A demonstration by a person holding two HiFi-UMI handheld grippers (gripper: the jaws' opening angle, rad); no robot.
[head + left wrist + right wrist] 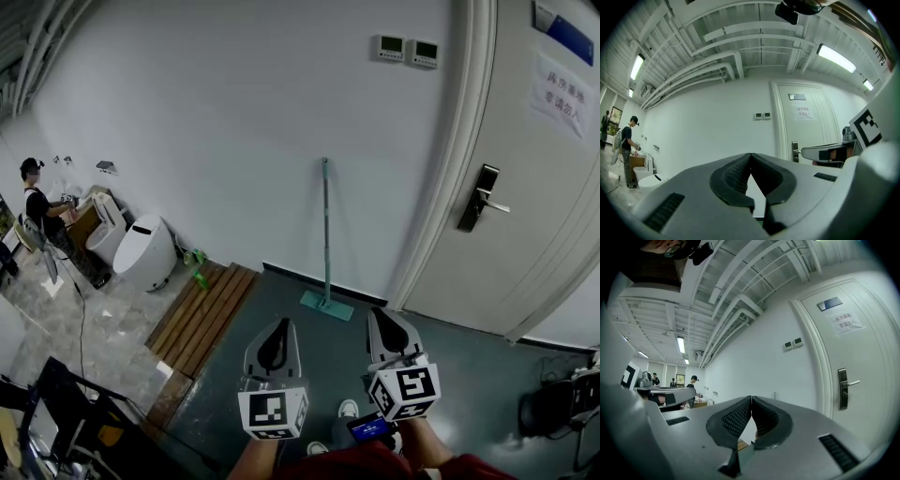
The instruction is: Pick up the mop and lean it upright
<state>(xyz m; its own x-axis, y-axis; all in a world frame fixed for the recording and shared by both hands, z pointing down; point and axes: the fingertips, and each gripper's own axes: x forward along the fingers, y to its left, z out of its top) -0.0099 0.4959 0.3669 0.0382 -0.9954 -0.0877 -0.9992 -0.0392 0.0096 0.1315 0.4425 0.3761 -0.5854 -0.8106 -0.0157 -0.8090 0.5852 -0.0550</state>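
The mop [325,230] stands upright against the white wall, left of the door. Its teal flat head [327,305] rests on the dark floor at the wall's foot. My left gripper [278,325] and right gripper [382,315] hover side by side in front of it, pointing at the wall, a short way back from the mop head. Both are shut with nothing between the jaws: the pads meet in the left gripper view [750,154] and in the right gripper view [751,397]. The top of the mop handle [775,393] shows just above the right jaw.
A white door [534,197] with a metal lever handle [483,199] stands to the right. A slatted wooden platform [202,314] and a white toilet [145,251] lie to the left, and a person [37,202] stands farther off. Cables [562,403] lie at the lower right.
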